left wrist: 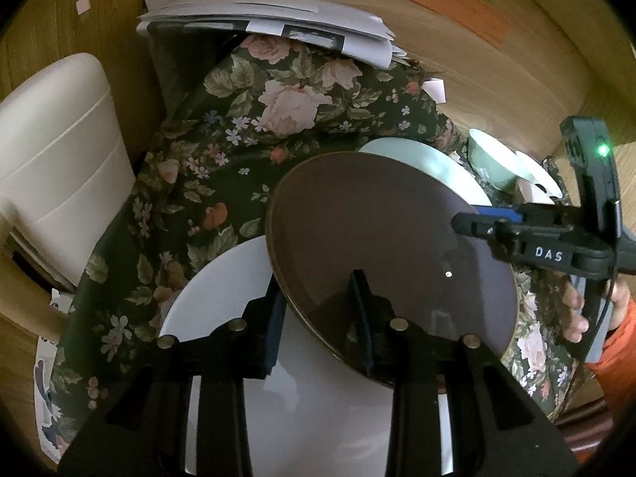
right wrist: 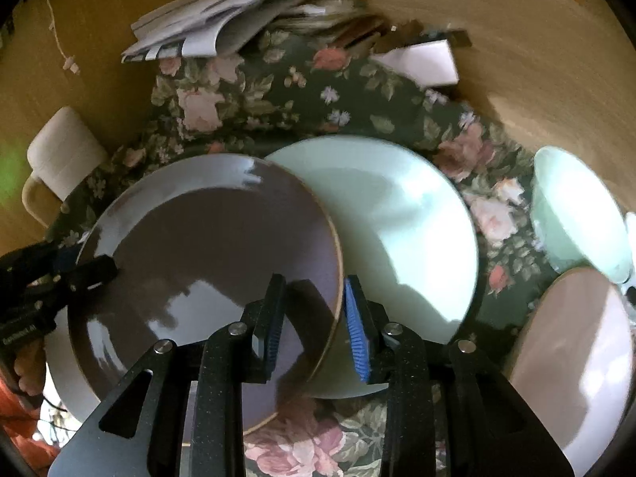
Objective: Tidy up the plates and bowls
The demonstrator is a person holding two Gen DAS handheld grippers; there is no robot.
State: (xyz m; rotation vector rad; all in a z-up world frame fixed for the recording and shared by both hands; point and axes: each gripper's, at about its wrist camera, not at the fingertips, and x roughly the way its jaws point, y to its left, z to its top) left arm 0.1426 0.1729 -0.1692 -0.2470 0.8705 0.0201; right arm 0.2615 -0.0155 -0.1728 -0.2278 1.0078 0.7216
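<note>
A brown plate (left wrist: 377, 218) (right wrist: 206, 246) hangs tilted over a white plate (left wrist: 222, 290) (right wrist: 65, 373) on the floral tablecloth. My left gripper (left wrist: 316, 290) is shut on its near rim, one finger under the plate and one on top. My right gripper (right wrist: 314, 298) is shut on the opposite rim, which runs between its blue pads. Each wrist view shows the other gripper across the plate: the right gripper (left wrist: 473, 218) and the left gripper (right wrist: 91, 266). A mint plate (left wrist: 437, 163) (right wrist: 405, 230) lies partly under the brown plate's far edge. A mint bowl (left wrist: 497, 159) (right wrist: 572, 218) stands beyond it.
A pale pinkish plate (right wrist: 576, 349) lies at the right, and a small white bowl (left wrist: 536, 183) stands beside the mint one. A stack of papers (left wrist: 270, 20) (right wrist: 214, 20) covers the table's far end. A cream chair (left wrist: 59, 159) stands to the left. A hand (left wrist: 576, 310) in an orange sleeve holds the right gripper.
</note>
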